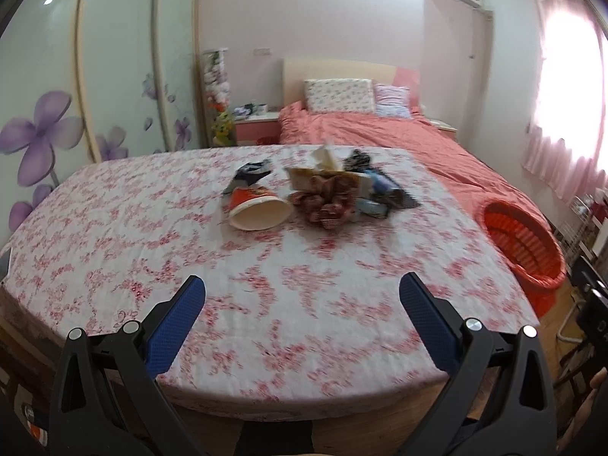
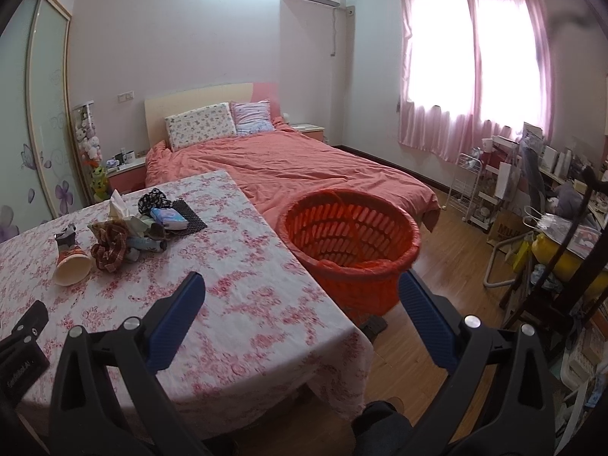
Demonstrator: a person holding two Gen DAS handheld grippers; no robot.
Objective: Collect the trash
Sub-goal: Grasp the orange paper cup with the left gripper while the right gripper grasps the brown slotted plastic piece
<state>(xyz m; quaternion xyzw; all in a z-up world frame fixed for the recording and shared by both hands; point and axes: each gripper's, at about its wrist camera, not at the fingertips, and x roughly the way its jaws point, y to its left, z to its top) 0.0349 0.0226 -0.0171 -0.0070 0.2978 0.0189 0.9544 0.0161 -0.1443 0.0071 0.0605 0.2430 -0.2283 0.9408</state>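
Observation:
A pile of trash lies on the far half of the floral-cloth table [image 1: 152, 266]: a tipped red-and-white paper cup [image 1: 260, 211] [image 2: 70, 264], a crumpled red patterned wrapper [image 1: 328, 201] [image 2: 110, 249], a tissue pack [image 1: 323, 157] [image 2: 117, 207], dark wrappers [image 1: 250, 173] and a blue-white packet [image 2: 169, 217]. An orange slatted basket [image 1: 522, 241] [image 2: 349, 235] stands off the table's right edge. My left gripper [image 1: 302, 288] is open and empty above the table's near part. My right gripper [image 2: 302, 290] is open and empty over the table's right corner, beside the basket.
A bed with a salmon cover [image 2: 288, 167] lies behind the table. A wardrobe with purple flowers [image 1: 49, 125] stands at left. Racks, a chair and cluttered shelves [image 2: 532, 205] fill the right side over wooden floor [image 2: 448, 250]. The left gripper's body [image 2: 22, 338] shows at left.

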